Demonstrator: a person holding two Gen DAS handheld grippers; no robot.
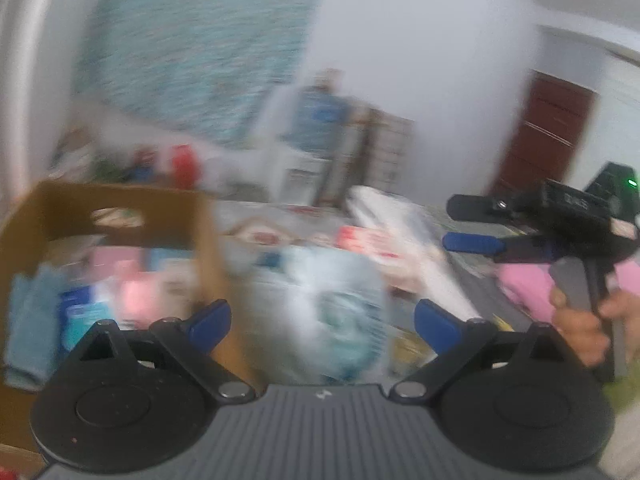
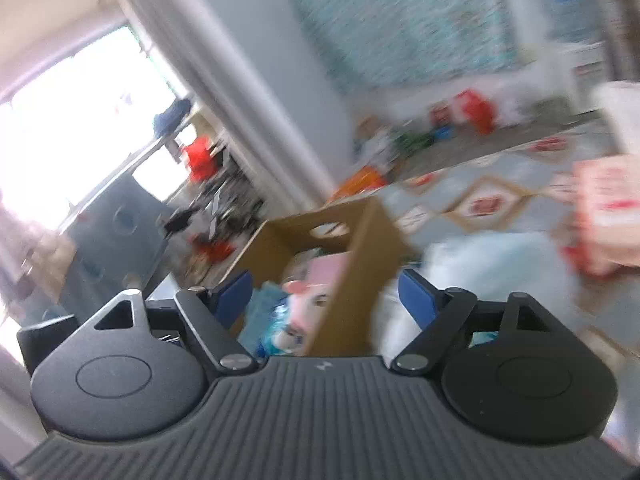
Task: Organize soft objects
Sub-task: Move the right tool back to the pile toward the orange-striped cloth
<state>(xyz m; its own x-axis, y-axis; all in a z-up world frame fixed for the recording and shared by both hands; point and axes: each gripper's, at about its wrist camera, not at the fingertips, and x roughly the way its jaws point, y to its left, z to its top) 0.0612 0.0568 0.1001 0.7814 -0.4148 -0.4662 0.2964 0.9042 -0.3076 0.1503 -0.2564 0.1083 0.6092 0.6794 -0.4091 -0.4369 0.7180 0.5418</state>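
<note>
Both views are heavily motion-blurred; findings are limited accordingly.

Left claw (image 1: 322,316): jaws spread wide, nothing between the pads. Directly ahead of it, just beyond the fingertips, lies a pale blue-white soft bundle (image 1: 332,304) on the patterned rug (image 1: 256,232). Its outline is smeared; long axis and facing cannot be determined.

To the left of that claw stands one open cardboard box (image 1: 120,204), upright, with an oval hand-hole in its far wall. Inside are soft items in pink, white and blue; a light blue cloth (image 1: 28,320) hangs over the near left rim. The count of items inside cannot be told.

Right claw (image 2: 326,292): jaws spread, nothing pinched. The near corner of the same box (image 2: 352,272) sits between its fingers in the view, further off; the box contents lie left of that corner, the pale bundle (image 2: 492,268) right of it, on the rug outside the box.

In the left wrist view the right claw (image 1: 472,224) appears at the right, held by a hand (image 1: 580,320), its two fingers pointing left, one above the other and apart. Below it lies a pink soft item (image 1: 528,288).

Further off: a red-and-white soft item (image 1: 368,240) and a long white bag-like item (image 1: 400,224) leaning diagonally, upper left to lower right.

Far end: a teal wall hanging (image 1: 200,48) and a dark red door (image 1: 548,128).
</note>
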